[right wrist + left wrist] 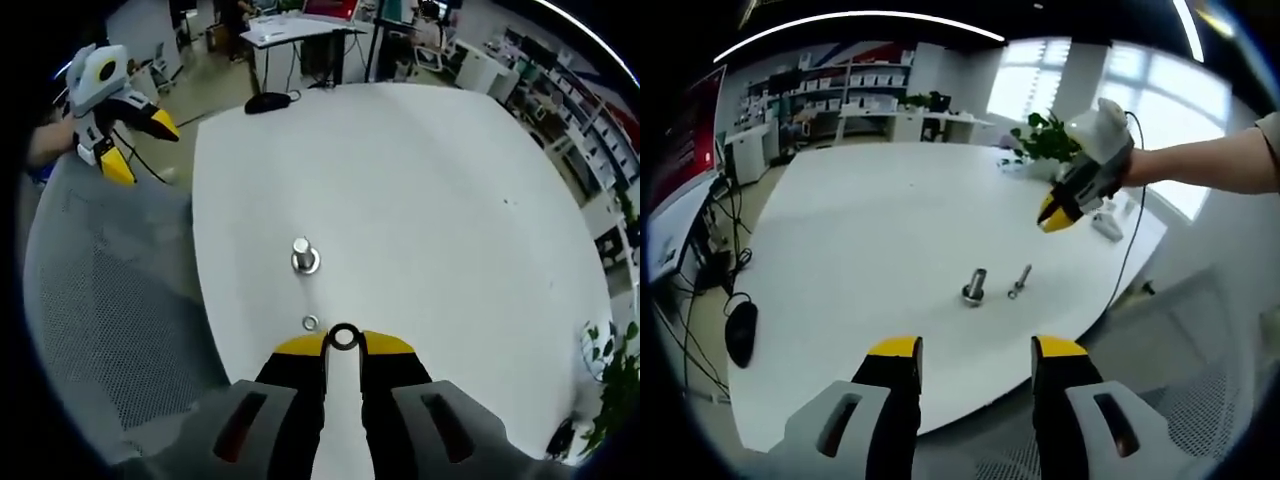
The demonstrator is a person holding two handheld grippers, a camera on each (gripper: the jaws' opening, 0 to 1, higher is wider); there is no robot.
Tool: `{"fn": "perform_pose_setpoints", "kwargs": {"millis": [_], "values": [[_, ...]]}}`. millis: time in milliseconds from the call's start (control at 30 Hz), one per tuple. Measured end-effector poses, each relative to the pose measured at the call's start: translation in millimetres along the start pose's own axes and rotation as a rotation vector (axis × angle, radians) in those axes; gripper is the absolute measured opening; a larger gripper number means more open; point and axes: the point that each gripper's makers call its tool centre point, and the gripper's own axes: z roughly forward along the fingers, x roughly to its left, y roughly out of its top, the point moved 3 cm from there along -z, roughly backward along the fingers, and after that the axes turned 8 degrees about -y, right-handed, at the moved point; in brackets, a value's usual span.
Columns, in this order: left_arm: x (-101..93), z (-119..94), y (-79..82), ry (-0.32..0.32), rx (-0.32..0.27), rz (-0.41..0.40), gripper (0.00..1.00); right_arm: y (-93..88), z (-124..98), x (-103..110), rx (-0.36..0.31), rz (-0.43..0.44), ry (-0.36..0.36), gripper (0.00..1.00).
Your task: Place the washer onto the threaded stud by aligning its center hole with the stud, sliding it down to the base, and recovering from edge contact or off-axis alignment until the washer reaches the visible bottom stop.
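Now | right gripper (343,345) pinches washer (343,337), rim partly hidden | left gripper (975,352) wide | stud (303,254) apparently bare

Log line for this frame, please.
right tool: shut on washer | stud: bare, upright on table | left tool: open, empty

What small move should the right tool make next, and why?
Probably carry the washer forward until its hole sits over the top of the stud, then lower it. The right tool is shut on the washer at its tips, above the white table and short of the upright stud. A second small ring lies between them; pass over it. The left tool is open, off to the side.
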Motion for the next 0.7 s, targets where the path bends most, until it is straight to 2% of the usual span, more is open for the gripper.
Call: {"fn": "perform_pose_setpoints", "kwargs": {"millis": [267,700], "values": [[-0.3,0.9,-0.9,0.001,0.011,0.011,0.42,-10.4,19.7,14.8,0.048,-0.052,0.036,0.13],[-0.1,2.0,-3.7,0.003,0.029,0.011,0.42,-20.0,41.8,14.2,0.093,-0.054,0.049,0.13]]}}
